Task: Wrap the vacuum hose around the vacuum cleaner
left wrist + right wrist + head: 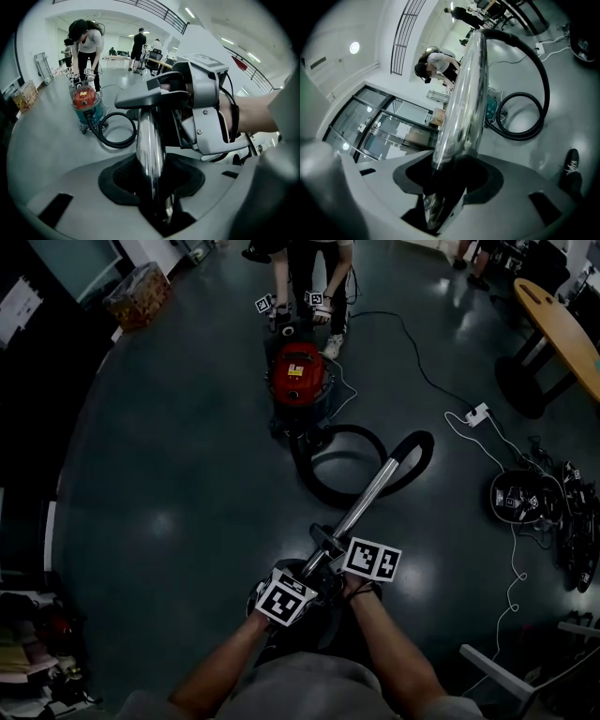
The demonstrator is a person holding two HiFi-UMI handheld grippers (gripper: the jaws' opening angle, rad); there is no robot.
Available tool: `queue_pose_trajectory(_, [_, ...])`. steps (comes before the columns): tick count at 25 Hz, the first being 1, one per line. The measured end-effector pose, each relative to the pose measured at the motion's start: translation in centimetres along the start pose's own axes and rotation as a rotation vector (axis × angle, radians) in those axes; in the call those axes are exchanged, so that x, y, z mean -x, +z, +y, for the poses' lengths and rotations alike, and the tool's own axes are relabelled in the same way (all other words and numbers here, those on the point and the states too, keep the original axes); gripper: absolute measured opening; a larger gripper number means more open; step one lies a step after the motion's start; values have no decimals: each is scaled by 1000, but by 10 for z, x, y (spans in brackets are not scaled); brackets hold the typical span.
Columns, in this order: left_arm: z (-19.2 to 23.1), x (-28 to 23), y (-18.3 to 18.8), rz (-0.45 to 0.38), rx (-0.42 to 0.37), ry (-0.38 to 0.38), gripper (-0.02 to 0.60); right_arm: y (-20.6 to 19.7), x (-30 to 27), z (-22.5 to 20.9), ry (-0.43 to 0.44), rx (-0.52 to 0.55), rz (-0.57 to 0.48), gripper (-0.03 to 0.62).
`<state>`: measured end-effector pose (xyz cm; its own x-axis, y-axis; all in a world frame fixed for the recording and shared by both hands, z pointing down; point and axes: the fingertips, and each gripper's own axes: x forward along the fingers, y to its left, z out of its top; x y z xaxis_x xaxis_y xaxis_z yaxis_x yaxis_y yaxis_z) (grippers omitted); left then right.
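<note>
A red-topped vacuum cleaner (298,371) (85,101) stands on the dark floor ahead of me. Its black hose (323,488) (117,140) (534,117) lies in a loop on the floor and rises to a chrome wand (375,488) (149,140) (466,93). Both grippers hold the near end of that wand. My left gripper (298,585) (152,176) is shut on it from below. My right gripper (342,559) (447,183) clasps it just above, with the tube slanting through its jaws. In the left gripper view the right gripper's body (206,108) shows on the wand.
A person (309,277) bends over the far side of the vacuum with two more grippers. At the right are a wooden table (562,334), a white power strip (476,414) with trailing cable and a black round device (517,495). A box (139,294) sits far left.
</note>
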<state>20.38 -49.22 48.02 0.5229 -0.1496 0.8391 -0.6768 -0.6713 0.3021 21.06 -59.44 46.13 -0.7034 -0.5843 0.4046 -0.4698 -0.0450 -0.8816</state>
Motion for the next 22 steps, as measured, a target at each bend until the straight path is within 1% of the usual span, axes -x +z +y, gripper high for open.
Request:
queue_pose_trajectory(4, [3, 12, -15, -24, 16, 7, 158, -18, -9, 6, -28, 1, 23, 163])
queue_pose_trajectory(8, [8, 14, -24, -59, 28, 21, 158, -27, -16, 8, -64, -19, 35, 140])
queue_pose_trajectory(10, [3, 12, -28, -67, 39, 1, 158, -30, -15, 5, -101, -10, 35, 135])
queue_pose_trajectory(12, [-3, 10, -35, -54, 41, -28, 158, -35, -16, 1, -141, 19, 47, 133])
queue_pose_trajectory(15, [-10, 8, -39, -41, 19, -64, 173, -39, -17, -1, -171, 58, 62, 133])
queue_pose_trajectory(17, [-15, 7, -39, -43, -19, -75, 197, -34, -16, -4, -178, 66, 52, 135])
queue_pose_trajectory(18, [-16, 6, -41, -41, -33, -80, 222, -30, -16, -6, -181, 63, 42, 135])
queue_pose_trajectory(20, [-18, 7, -45, -26, -37, -94, 253, -17, -16, -11, -188, 53, 17, 135])
queue_pose_trajectory(22, [-20, 12, -48, -3, -35, -111, 253, -4, -16, -17, -196, 42, -7, 135])
